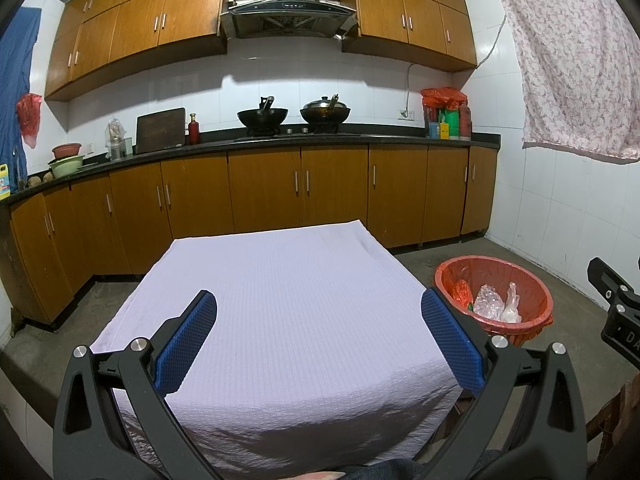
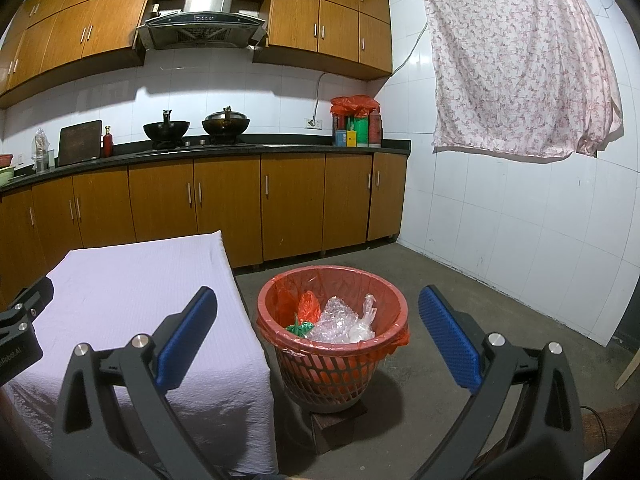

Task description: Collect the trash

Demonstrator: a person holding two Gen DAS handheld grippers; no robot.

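Matt ribbed cloth (image 1: 280,300) covers the table; the plastic mesh basket (image 2: 332,376) holds a glossy red liner (image 2: 280,280) and crinkled clear plastic (image 2: 336,320); the floor (image 2: 460,304) is rough concrete.

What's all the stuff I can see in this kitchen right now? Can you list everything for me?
Table: one, draped in a lilac cloth, nothing on it.
Trash basket: one, red with red liner, on the floor right of the table.
Trash in the basket: clear plastic wrap, a white bag, a red bag, a green scrap.
Woks: two, black, on the stove; the right one lidded.
Range hood: one, steel, above the stove.
Cutting board: one, dark, leaning on the wall.
Red bottle: one, beside the board.
Basins: two, red over green, left end of the counter.
Floral cloth: one, pink, hung on the right wall.
Left gripper: blue fingers, open, over the table.
Right gripper: blue fingers, open, towards the basket.
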